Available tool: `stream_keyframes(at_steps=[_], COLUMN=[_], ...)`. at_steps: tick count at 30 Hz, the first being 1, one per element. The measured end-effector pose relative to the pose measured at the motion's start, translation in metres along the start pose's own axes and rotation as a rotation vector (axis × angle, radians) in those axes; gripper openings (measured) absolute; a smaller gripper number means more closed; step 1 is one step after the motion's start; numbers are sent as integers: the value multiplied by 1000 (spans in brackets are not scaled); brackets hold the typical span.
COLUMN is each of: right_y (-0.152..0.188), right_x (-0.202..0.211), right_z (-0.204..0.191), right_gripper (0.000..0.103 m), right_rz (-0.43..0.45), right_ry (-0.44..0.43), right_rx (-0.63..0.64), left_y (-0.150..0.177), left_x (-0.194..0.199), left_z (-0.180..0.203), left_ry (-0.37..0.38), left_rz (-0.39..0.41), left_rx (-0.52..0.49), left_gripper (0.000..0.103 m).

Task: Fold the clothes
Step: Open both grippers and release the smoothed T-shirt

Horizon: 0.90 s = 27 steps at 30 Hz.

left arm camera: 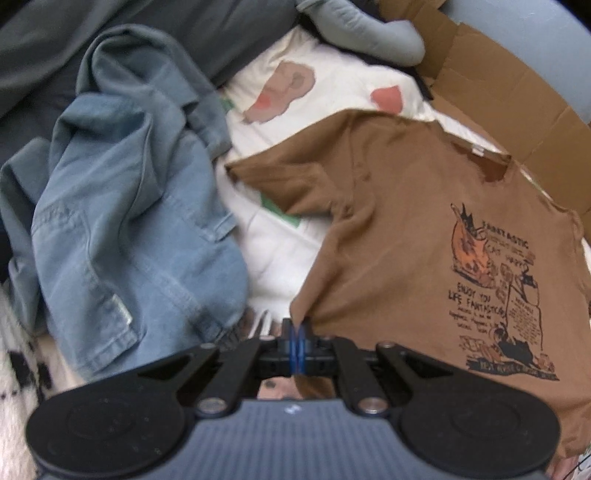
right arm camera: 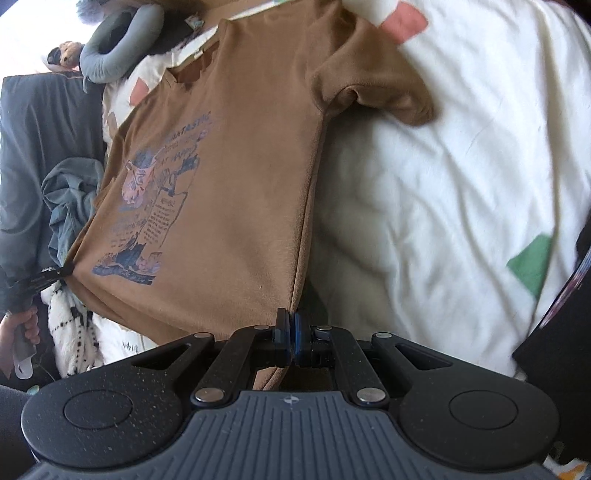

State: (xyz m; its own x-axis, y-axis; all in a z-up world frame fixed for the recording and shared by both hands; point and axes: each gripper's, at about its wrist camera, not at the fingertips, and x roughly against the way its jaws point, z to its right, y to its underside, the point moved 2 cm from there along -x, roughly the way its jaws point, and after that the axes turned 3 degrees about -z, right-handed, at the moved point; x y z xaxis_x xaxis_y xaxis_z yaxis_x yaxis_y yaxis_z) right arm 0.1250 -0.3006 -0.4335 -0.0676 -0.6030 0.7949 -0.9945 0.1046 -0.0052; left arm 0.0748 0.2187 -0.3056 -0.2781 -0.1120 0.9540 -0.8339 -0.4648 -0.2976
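A brown T-shirt (left arm camera: 406, 236) with a printed cartoon on its chest is held up by its bottom hem over the white bedding. My left gripper (left arm camera: 297, 326) is shut on one hem corner of it. In the right wrist view the same brown T-shirt (right arm camera: 251, 177) stretches away from my right gripper (right arm camera: 291, 325), which is shut on the other hem corner. The left gripper (right arm camera: 55, 275) shows there too, at the far left, pinching the cloth, with a hand (right arm camera: 22, 332) below it. One short sleeve (right arm camera: 384, 99) lies on the bedding.
A crumpled blue denim shirt (left arm camera: 122, 221) lies left of the T-shirt. White bedding (right arm camera: 443, 184) with red and green patches spreads beneath. A grey neck pillow (left arm camera: 369, 33), an open cardboard box (left arm camera: 517, 110) and a dark grey blanket (right arm camera: 33, 147) sit around the edges.
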Motion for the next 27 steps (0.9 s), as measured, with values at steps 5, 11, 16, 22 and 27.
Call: stream_keyframes(at_steps=[5,11,16,22,27], right_y=[9,7,-14,-43,-62], right_x=[-15,-18,13,32,43], right_z=[3,6,16,36,53], right_gripper=[0,3,7,43,43], right_rz=[-41,-50,81,263,346], right_ry=[22,19,20,66,63], right_rx=[-8,-39,-73,-127,-128], left_y=[20,26,13,-12,-40], left_x=[-24,-44,-32,-20,-20], left_z=[-8,-11,-4,32,74], left_ry=[-37,-96,-87,-47,-1], left_rz=[-72,-128,-105,-64,-25], left_rx=[17,29,22,-36,-93], left_gripper=[2,10,18,27,31])
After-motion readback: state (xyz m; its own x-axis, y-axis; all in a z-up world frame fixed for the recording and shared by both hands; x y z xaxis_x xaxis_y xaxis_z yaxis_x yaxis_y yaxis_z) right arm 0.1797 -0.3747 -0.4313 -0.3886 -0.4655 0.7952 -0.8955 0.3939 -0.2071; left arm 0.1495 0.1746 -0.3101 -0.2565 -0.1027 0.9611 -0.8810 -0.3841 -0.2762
